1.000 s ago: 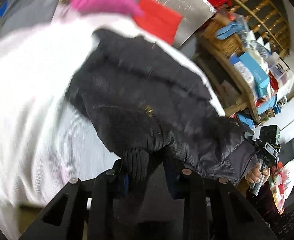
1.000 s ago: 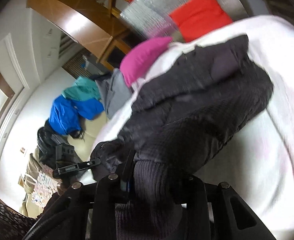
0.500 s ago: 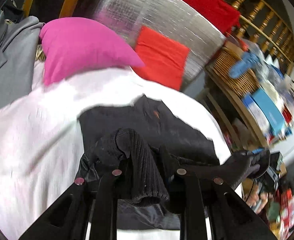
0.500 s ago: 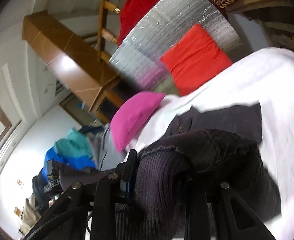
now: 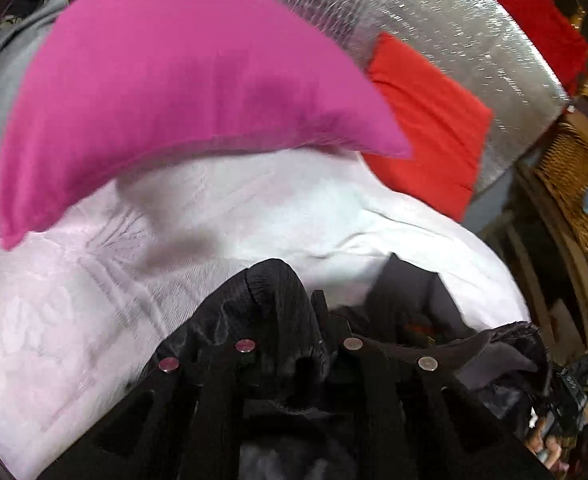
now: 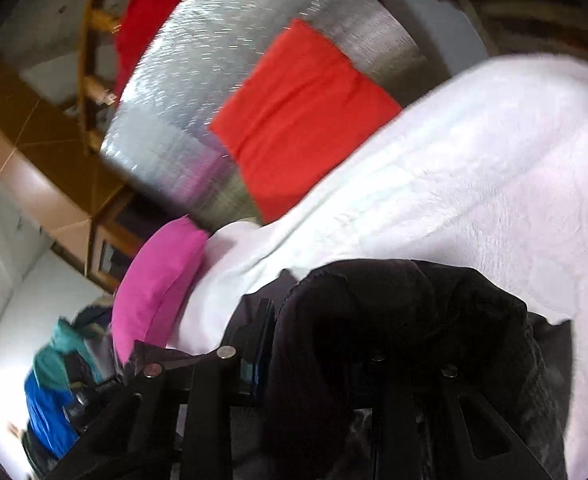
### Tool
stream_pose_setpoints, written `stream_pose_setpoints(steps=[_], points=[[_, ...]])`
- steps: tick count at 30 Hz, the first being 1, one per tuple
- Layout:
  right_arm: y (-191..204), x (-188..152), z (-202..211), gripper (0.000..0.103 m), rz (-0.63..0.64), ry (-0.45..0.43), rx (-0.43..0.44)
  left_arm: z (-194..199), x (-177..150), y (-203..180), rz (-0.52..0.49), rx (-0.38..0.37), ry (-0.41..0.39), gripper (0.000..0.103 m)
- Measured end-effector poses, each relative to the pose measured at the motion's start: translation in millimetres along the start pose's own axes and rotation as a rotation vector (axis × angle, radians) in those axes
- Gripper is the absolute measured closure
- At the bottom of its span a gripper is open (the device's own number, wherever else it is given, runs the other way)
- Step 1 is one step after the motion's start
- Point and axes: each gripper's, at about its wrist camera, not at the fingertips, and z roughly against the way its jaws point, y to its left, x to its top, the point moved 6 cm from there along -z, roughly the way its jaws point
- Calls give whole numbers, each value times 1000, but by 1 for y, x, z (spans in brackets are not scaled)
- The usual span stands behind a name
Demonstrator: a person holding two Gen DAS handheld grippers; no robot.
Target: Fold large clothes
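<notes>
Both grippers' jaws, left [image 5: 294,344] and right [image 6: 313,360], clamp the black jacket's [image 6: 393,320] ribbed hem (lower centre), carrying it over the white bed [image 5: 254,216] to fold.

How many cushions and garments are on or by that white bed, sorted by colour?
Pink cushion: 1
Orange-red cushion: 1
Black jacket, gripped by both tongs: 1
Red cloth hung behind the silver board: 1
Blue and teal clothes heaped beyond the bed: too blurred to count
Total counted: 4

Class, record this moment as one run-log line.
left gripper: shut on black jacket | right gripper: shut on black jacket | surface: white bedspread
</notes>
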Motion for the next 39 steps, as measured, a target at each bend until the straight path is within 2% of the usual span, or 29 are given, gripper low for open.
stream_pose_setpoints(steps=[2, 3, 4, 6, 8, 9, 10, 11, 13, 14, 16, 18, 21, 26, 29, 32, 37, 39], points=[[-18, 0, -11, 74, -91, 28, 26, -18, -3, 4, -8, 25, 5, 87], [-34, -1, -17, 73, -194, 77, 72, -25, -6, 6, -4, 30, 8, 87], [-34, -1, -17, 72, -194, 77, 72, -28, -9, 9, 9, 21, 14, 87], [-41, 2, -11, 68, -284, 94, 169, -25, -8, 14, 44, -36, 16, 86], [-46, 2, -1, 57, -370, 128, 258, -14, -6, 19, 101, -120, 31, 75], [-46, 2, -1, 48, -370, 128, 258, -4, -4, 25, 145, -162, 31, 71], [-49, 3, 9, 36, -411, 106, 301, 6, -1, 29, 175, -175, 23, 56], [-51, 5, 19, 30, -444, 74, 341, 19, 2, 35, 202, -172, 2, 35], [-58, 10, 50, 16, -497, -22, 410, 48, 10, 47, 223, -153, -46, 25], [-61, 12, 68, 14, -510, -62, 422, 62, 10, 52, 228, -160, -58, 25], [-59, 10, 102, 13, -460, -87, 376, 93, -1, 58, 214, -173, -59, 25], [-52, 0, 126, 13, -371, -69, 309, 116, -23, 61, 162, -182, -48, 24], [-50, -40, 167, 13, -290, -3, 249, 137, -71, 70, 113, -159, -23, 23], [-62, -117, 205, 12, -305, 57, 215, 149, -172, 89, 229, -177, 36, 23], [-66, -151, 201, 12, -307, 63, 158, 142, -204, 96, 337, -177, 43, 23], [-72, -169, 186, 12, -359, 74, 129, 125, -213, 99, 440, -184, 69, 23], [-68, -157, 160, 13, -337, 18, 51, 112, -197, 85, 448, -171, 18, 22], [-68, -150, 150, 12, -342, 11, 34, 103, -189, 85, 467, -171, 20, 22]])
